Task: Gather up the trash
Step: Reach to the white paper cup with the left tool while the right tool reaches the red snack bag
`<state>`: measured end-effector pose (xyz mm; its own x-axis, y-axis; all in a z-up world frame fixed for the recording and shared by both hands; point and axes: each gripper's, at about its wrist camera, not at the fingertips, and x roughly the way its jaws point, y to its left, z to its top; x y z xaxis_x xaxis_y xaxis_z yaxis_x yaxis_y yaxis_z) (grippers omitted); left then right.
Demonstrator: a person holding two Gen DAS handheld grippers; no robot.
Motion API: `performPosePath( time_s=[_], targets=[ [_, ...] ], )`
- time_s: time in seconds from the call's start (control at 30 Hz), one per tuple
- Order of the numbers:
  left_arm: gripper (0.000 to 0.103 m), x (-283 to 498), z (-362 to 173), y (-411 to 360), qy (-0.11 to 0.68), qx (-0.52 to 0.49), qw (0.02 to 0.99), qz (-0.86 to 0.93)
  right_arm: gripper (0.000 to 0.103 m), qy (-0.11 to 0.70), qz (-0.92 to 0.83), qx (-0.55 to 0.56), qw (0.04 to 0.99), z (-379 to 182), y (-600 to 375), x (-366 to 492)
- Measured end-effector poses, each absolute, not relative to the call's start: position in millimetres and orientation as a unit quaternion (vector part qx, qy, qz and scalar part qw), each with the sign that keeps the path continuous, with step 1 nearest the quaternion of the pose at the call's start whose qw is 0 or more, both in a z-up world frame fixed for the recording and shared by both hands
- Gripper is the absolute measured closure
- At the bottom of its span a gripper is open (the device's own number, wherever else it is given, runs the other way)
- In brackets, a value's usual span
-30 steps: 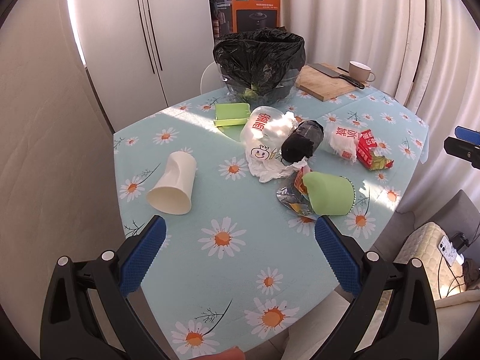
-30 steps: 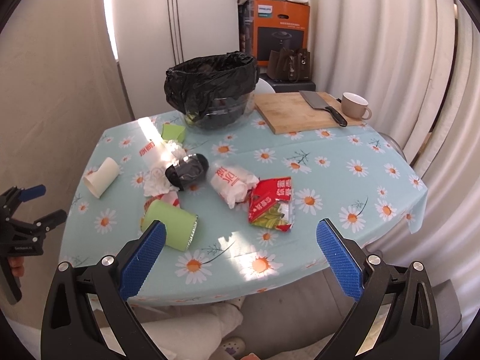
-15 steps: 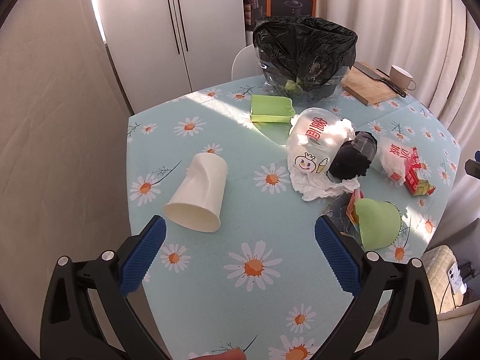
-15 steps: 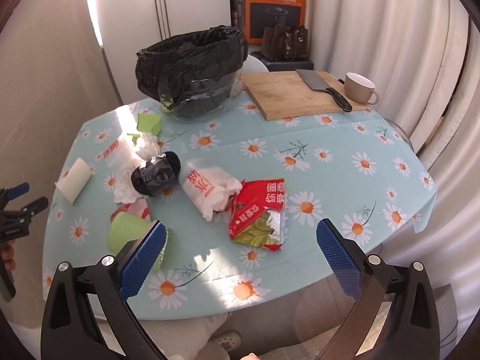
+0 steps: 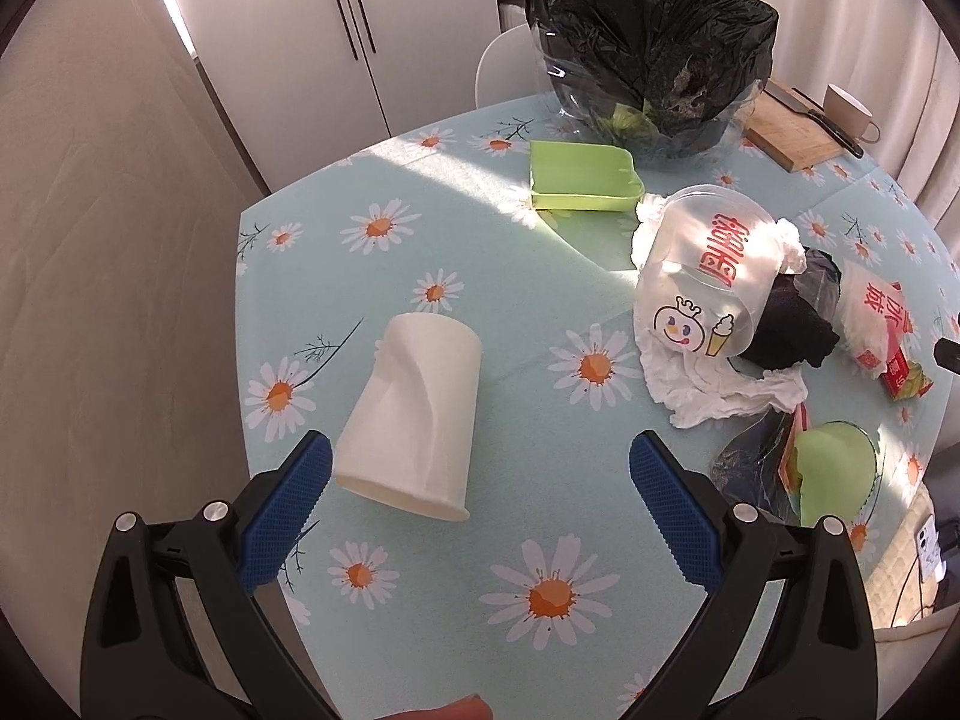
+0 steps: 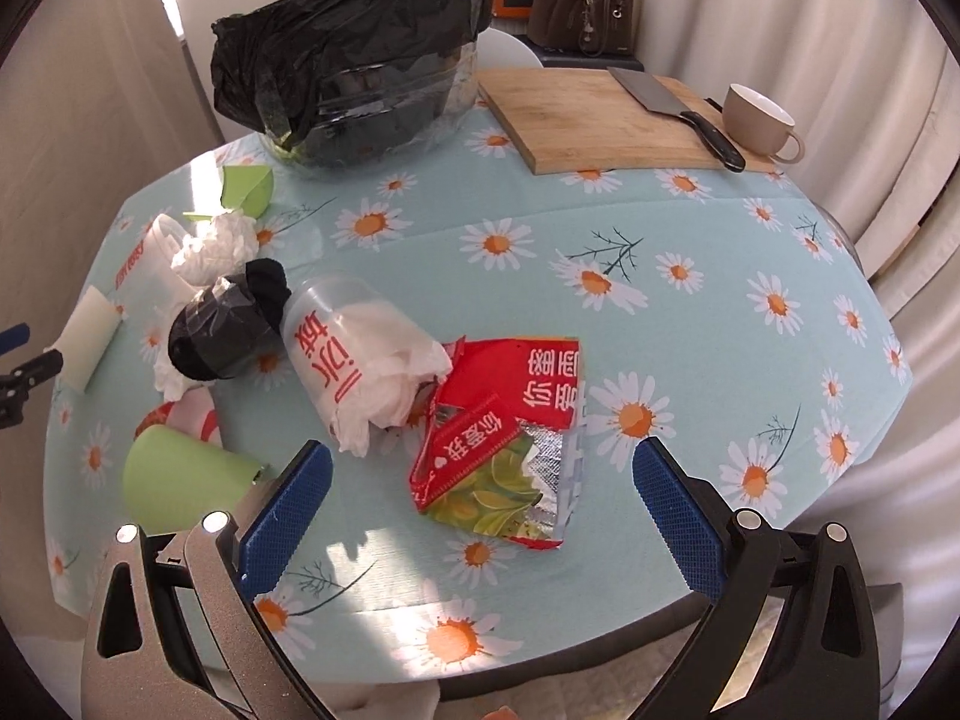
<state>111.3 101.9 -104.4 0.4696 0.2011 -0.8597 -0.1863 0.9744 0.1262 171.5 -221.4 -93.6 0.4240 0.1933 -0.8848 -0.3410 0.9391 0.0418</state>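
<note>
A dented white paper cup (image 5: 414, 414) lies on its side at the desk (image 5: 540, 528) edge, between the left gripper's (image 5: 480, 507) released jaws. The right gripper (image 6: 483, 510), jaws spread, frames a torn red wrapper (image 6: 504, 438). Beyond sits the black-lined bin (image 6: 354, 60).

Matt white paper cup (image 5: 414, 414); glossy black plastic bin liner (image 6: 354, 54); foil-lined snack wrapper (image 6: 510, 444); wooden cutting board (image 6: 600, 120).
</note>
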Motion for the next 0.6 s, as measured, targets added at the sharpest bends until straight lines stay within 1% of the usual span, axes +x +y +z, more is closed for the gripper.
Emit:
performPosePath(
  time_s=[0.23,0.57,0.6],
  targets=[
    [0.006,139.2,-126.4,116.0,0.538,0.018,0.836,0.107,0.008,0.554,0.156,-0.063,0.816,-125.4,-221.7,192.9],
    [0.006,163.0,-171.3,129.3,0.589,0.030,0.803,0.084,0.008,0.584,0.139,-0.089,0.795,-158.6,-209.5,206.3],
    [0.004,163.8,-176.1,130.5,0.593,0.030,0.800,0.081,0.007,0.588,0.133,-0.092,0.793,-163.2,-209.2,208.0]
  ],
)
